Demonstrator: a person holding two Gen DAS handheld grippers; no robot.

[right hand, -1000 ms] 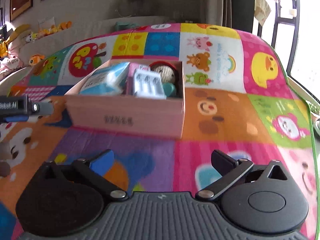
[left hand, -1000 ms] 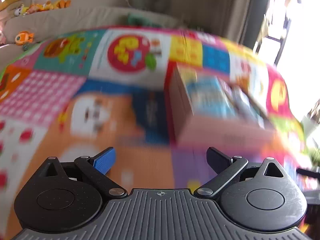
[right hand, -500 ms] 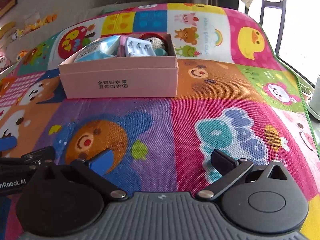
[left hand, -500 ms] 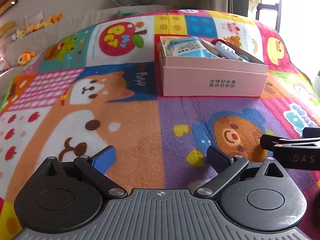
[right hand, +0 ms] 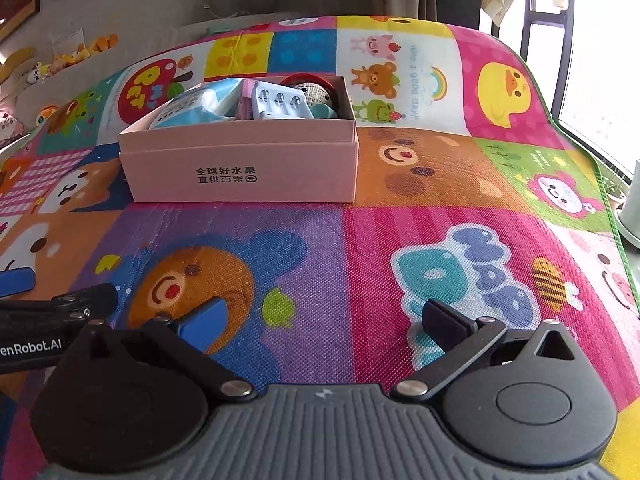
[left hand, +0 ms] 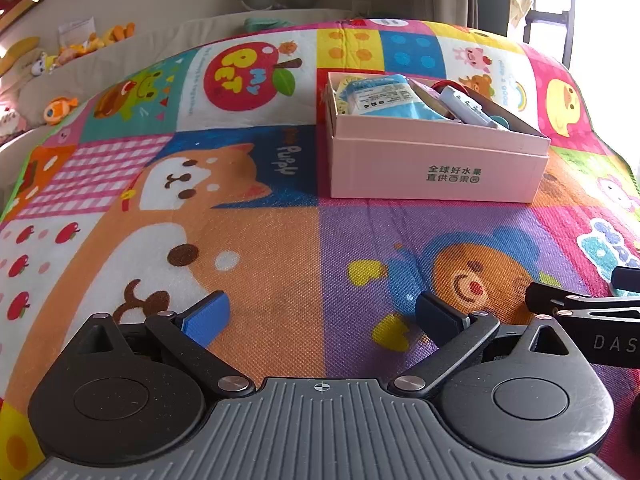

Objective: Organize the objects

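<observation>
Spread with a bright mat (left hand: 280, 240), the floor is being left bare while both tongs (left hand: 320, 316) (right hand: 324, 320) are being held wide and empty, well short of the filled box (right hand: 240, 160); nothing loose is being seen, so hands should be withdrawn gently.

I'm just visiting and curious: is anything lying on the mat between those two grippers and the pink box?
Nothing visible. Between the left gripper, the right gripper and the pink box lies only bare play mat. Both sets of jaws are open and empty.
</observation>
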